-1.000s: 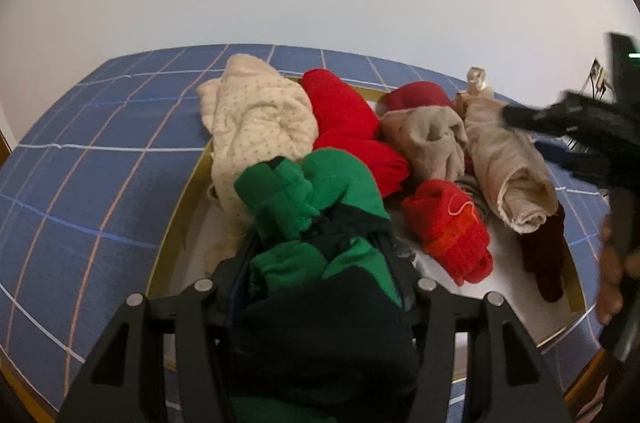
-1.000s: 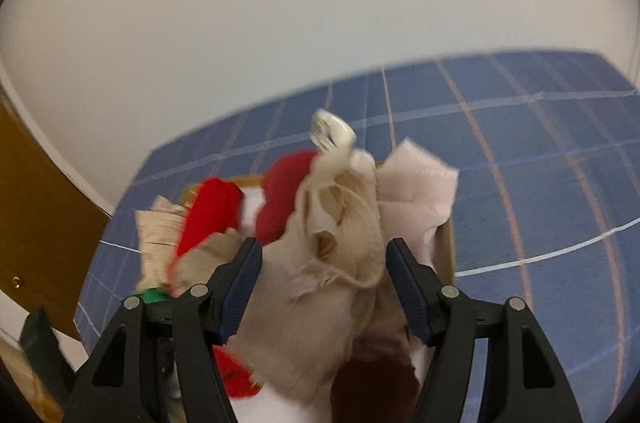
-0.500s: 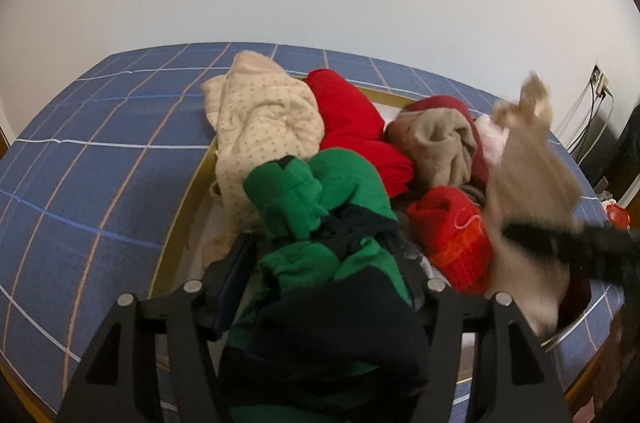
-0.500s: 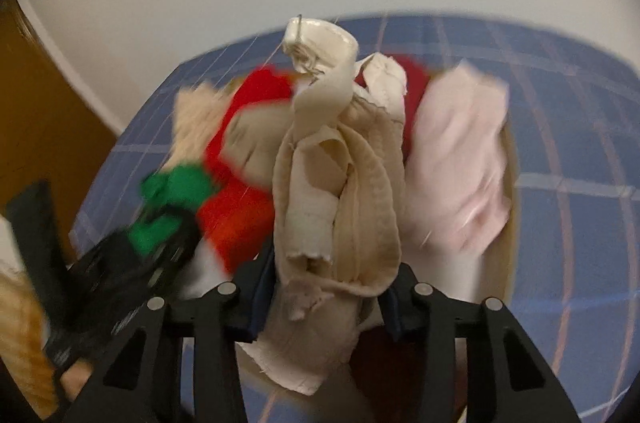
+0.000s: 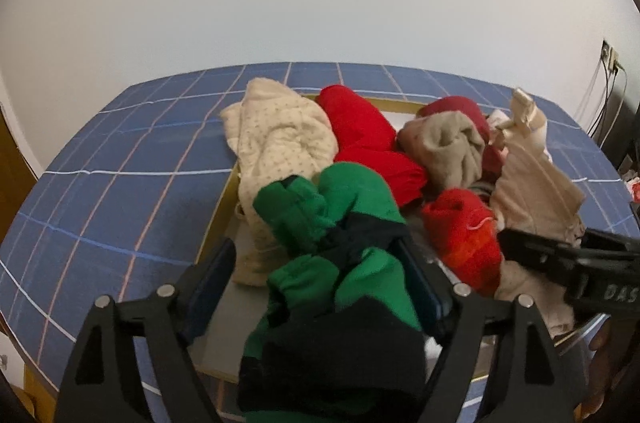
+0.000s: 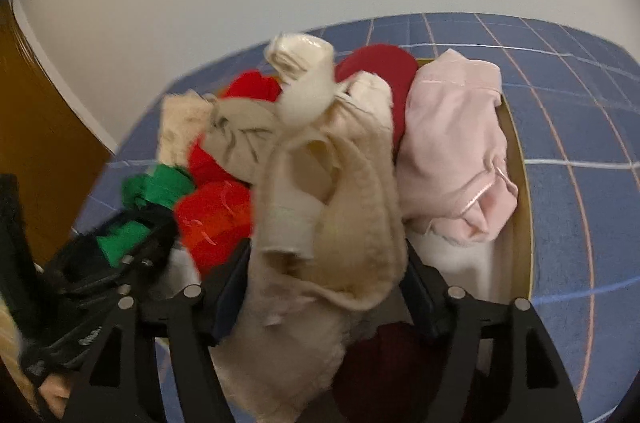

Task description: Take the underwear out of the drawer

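Observation:
An open drawer [image 5: 218, 219] with a yellow rim lies on a blue checked cover and holds several rolled underwear. My left gripper [image 5: 320, 279] is shut on a green and black piece [image 5: 340, 263], held above the drawer's near left side. My right gripper [image 6: 328, 283] is shut on a beige piece [image 6: 332, 207], lifted over the drawer's right side; it also shows in the left wrist view [image 5: 532, 179]. The right gripper [image 5: 568, 259] shows black at that view's right edge.
In the drawer lie a cream dotted piece [image 5: 276, 131], red pieces [image 5: 360, 131], a tan roll [image 5: 448, 139], a small red roll [image 5: 464, 235] and a pink piece [image 6: 456, 151]. A white wall stands behind. Cables [image 5: 608, 91] hang at far right.
My right gripper has closed on the beige piece and lifted it out of the pile, swinging toward the left gripper. The left gripper has kept its hold and risen slightly.

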